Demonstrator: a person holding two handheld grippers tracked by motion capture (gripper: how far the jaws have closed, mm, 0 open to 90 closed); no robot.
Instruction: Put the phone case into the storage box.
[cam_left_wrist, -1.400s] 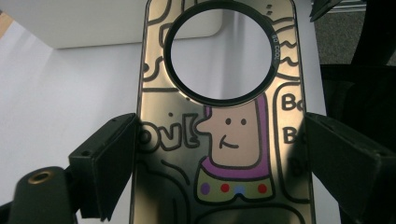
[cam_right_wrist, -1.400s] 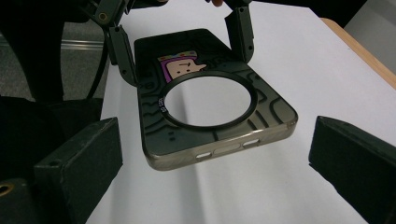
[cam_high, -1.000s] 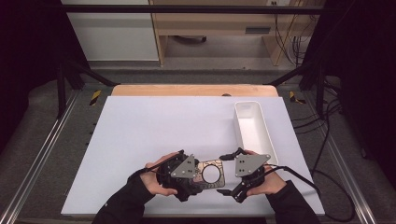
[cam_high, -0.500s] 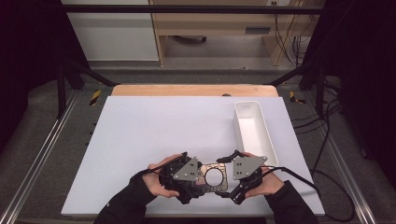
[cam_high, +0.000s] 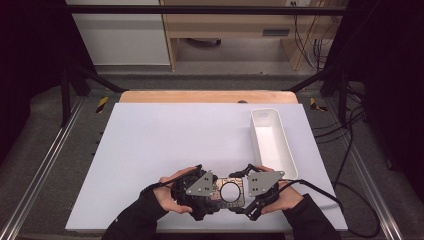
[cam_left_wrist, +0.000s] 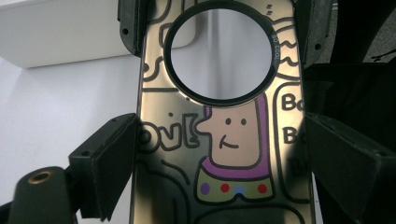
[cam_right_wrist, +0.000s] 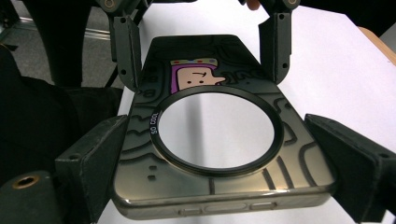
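A glossy phone case (cam_high: 232, 180) with cartoon drawings and a round cut-out is held level just above the table's front edge, between both grippers. My left gripper (cam_high: 219, 193) grips it from the left and my right gripper (cam_high: 243, 193) from the right. In the left gripper view the case (cam_left_wrist: 224, 140) sits between the black jaws of the left gripper (cam_left_wrist: 222, 154), which press on its long sides. In the right gripper view the right gripper (cam_right_wrist: 224, 154) clamps the case (cam_right_wrist: 140, 140) at the end with the cut-out. The left gripper's fingers (cam_right_wrist: 126, 51) show beyond.
A long white tray (cam_high: 287, 150) stands on the right side of the white table top (cam_high: 175, 135), just beyond my right hand; it also appears as the tray (cam_left_wrist: 70, 32) in the left gripper view. Dark floor, metal rails and cables surround the table.
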